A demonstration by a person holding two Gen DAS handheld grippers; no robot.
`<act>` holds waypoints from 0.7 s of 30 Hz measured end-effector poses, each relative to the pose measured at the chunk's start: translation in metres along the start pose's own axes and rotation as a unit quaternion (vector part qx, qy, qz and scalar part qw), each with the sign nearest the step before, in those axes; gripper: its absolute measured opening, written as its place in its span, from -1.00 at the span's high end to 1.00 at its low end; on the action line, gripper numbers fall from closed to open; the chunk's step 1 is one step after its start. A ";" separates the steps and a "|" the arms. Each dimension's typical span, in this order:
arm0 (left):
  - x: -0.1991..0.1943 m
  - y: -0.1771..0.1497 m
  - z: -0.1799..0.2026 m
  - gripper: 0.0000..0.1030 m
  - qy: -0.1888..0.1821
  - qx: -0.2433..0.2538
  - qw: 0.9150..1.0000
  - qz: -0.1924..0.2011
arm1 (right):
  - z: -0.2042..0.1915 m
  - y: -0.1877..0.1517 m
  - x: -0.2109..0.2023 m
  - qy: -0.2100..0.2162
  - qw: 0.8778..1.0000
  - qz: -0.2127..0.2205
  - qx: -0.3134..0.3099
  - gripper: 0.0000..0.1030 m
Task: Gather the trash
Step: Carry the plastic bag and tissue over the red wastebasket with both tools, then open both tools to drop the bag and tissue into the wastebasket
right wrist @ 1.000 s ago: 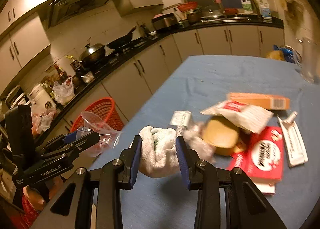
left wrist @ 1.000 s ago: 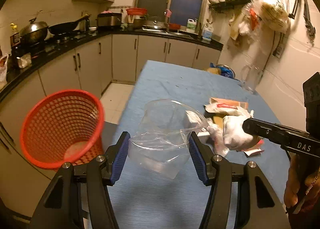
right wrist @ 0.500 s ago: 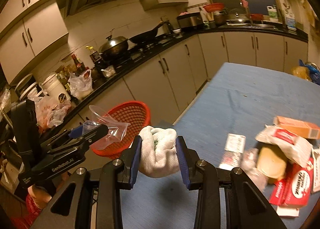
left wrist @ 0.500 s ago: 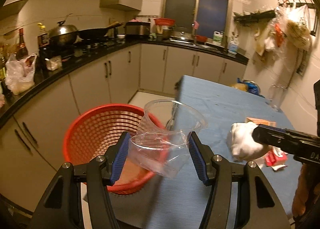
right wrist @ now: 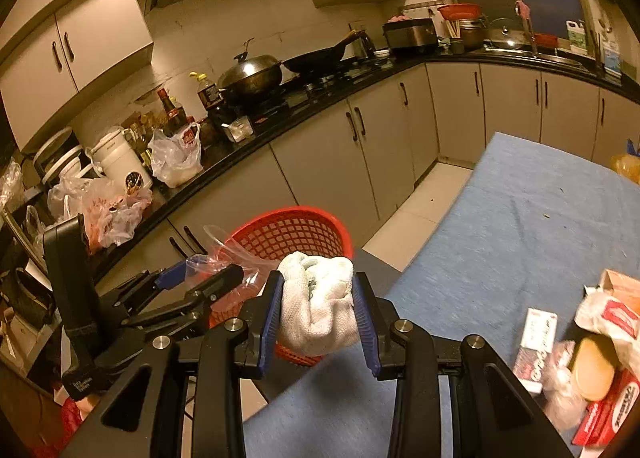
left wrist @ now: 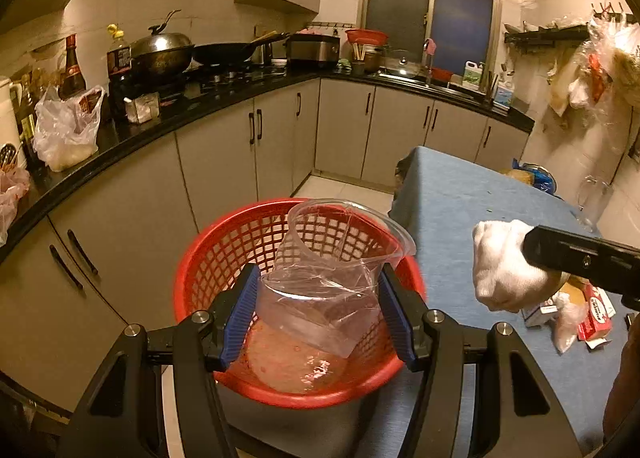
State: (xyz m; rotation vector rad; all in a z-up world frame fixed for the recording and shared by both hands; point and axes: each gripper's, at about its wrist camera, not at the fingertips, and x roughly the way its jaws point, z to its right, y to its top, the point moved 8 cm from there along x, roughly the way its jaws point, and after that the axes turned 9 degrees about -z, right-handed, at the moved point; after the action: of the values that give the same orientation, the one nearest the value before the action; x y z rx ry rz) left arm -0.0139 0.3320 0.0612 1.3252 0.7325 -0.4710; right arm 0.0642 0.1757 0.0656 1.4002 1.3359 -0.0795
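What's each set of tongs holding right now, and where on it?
Left tongs: crumpled clear plastic cup, pinched across its lower body, over the red basket. Right tongs: balled white cloth, squeezed at both sides.

clear cup (left wrist: pixel 320 290) hides red basket's (left wrist: pixel 208 258) bottom.

From my left camera, the cup (left wrist: pixel 320 290) sits between the left gripper (left wrist: pixel 318 318) pads, over the basket (left wrist: pixel 224 258), which stands just off the table (left wrist: pixel 480 210) corner. To its right, the right gripper (right wrist: pixel 318 308) holds the cloth (right wrist: pixel 316 298) above the table edge. Packets (right wrist: pixel 592 362) lie farther right; counter (left wrist: pixel 160 130) behind.
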 end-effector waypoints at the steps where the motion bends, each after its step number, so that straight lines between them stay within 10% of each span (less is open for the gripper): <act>1: 0.003 -0.001 -0.003 -0.13 0.003 -0.002 1.000 -0.002 | -0.001 0.002 0.003 0.001 1.000 -0.001 0.000 0.26; 21: 0.031 -0.007 -0.037 -0.14 0.008 -0.022 1.000 -0.018 | -0.017 0.021 0.068 -0.021 0.999 -0.034 -0.026 0.23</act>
State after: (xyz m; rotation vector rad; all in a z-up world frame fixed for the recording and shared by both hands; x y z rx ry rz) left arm -0.0048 0.3695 0.0318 1.2787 0.7773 -0.4711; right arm 0.0926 0.2374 0.0381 1.3035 1.3411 -0.1180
